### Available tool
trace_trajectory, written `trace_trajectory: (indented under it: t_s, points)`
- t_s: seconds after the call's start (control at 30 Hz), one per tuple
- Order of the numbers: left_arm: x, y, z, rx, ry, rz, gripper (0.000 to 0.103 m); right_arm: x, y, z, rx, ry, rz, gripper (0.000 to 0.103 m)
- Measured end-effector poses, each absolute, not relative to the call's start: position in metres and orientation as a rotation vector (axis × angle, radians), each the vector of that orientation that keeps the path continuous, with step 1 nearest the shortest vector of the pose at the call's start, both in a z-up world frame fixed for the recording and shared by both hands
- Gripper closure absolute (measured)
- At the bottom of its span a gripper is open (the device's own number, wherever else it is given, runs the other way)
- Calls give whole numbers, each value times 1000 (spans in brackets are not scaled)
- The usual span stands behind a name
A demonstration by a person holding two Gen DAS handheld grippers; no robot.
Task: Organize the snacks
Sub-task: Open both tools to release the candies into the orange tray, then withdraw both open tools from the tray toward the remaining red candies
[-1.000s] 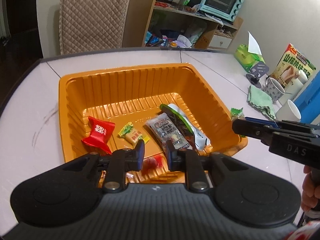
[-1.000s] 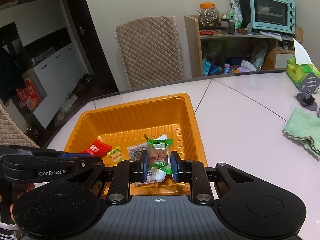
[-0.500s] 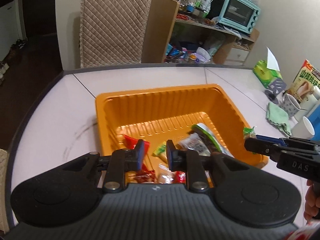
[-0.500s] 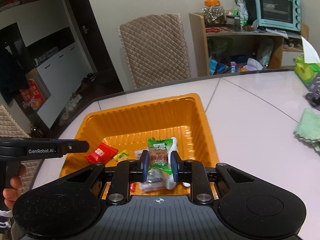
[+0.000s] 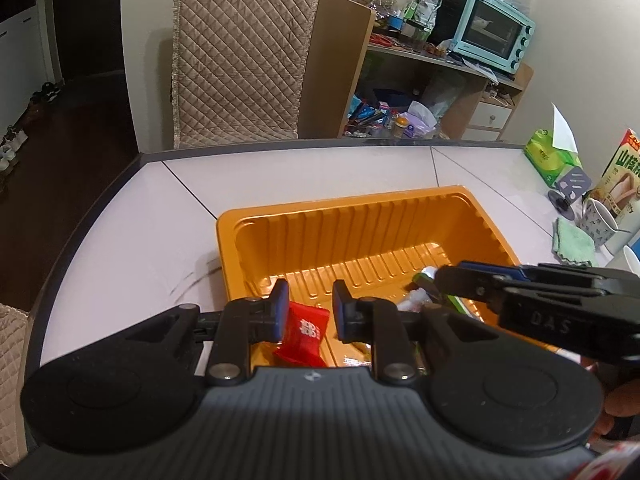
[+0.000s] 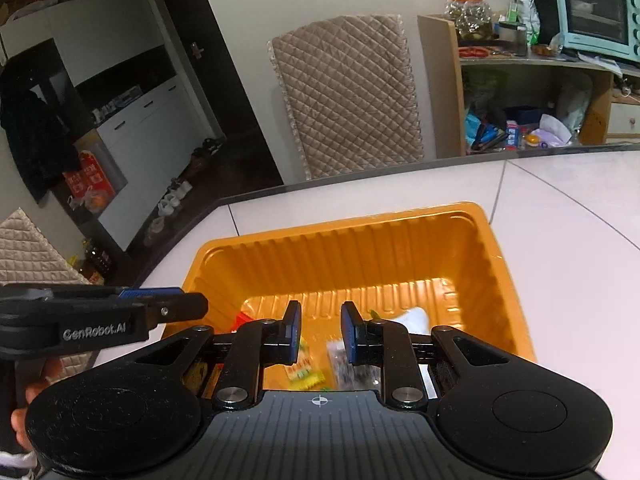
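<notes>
Orange tray [image 6: 492, 280] sits near the bench's far left corner. Right tongs [image 6: 320, 332] gripped a green packet half a second ago; now they're narrow and empty, so we judge it dropped in. Left tongs [image 5: 308, 312] are narrow and empty over the red candy [image 5: 306, 332] in the tray.

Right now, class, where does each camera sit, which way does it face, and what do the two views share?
Left wrist: on the left gripper, facing forward and down into the orange tray; its own fingers show, and the right gripper at the right.
Right wrist: on the right gripper, facing forward and down into the same tray; its own fingers show, and the left gripper and a hand at the left.
Shared: the tray, the red snack, the quilted chair, the toaster oven.
</notes>
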State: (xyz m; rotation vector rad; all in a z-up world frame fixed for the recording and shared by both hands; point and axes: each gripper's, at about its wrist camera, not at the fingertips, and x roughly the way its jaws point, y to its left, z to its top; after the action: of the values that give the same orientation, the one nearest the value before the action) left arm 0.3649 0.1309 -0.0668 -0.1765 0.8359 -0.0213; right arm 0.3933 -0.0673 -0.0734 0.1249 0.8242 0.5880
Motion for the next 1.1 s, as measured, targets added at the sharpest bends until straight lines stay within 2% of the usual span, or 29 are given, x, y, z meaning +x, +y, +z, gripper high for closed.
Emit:
trace_trajectory:
  t_s: [0.5,0.53,0.63,0.67,0.9,1.1]
  points:
    - [351,133,-62,-201,856,-38,77,395,-80,-68,208,853,578,77]
    - [348,132,-61,-204,855,-40,74,392,-83,-68,213,854,574,74]
    - [341,129,-55,-212,855,-45,71,380,-94,-63,227,837,555,53]
    - [338,127,-54,-214,854,-49,71,376,-98,-60,233,827,545,49]
    - [311,118,-40,-222,856,-71,65,350,-132,-43,307,800,494,48]
    - [281,110,-31,-227,855,-86,65,321,-153,-32,327,800,463,48]
